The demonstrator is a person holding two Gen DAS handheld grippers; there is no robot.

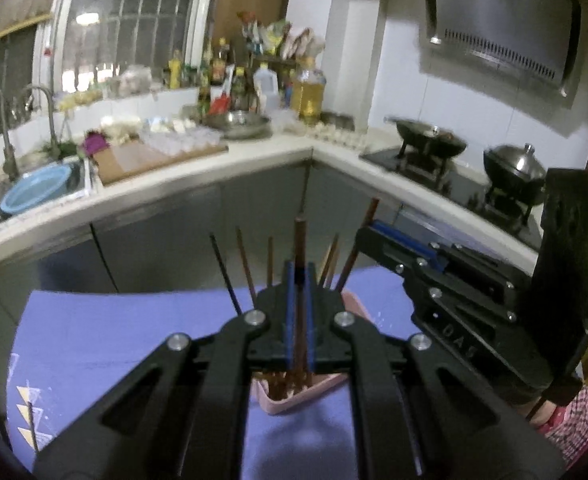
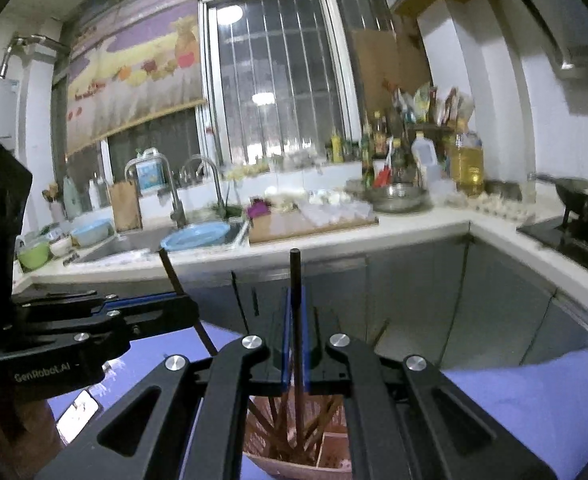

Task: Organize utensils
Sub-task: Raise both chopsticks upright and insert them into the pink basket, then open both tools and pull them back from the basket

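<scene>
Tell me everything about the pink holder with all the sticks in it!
The pink holder is a small, smooth container that looks like plastic, with a rounded rim. It stands on a purple cloth, just below the left tool. Many brown chopsticks stand in it, fanning out at different angles. The tools hide most of it, so only its rim and part of one wall show.

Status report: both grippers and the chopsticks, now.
Left gripper shut on a brown chopstick. Right gripper shut on a black chopstick. Pink holder below, more chopsticks inside. Nothing blocking.
</scene>
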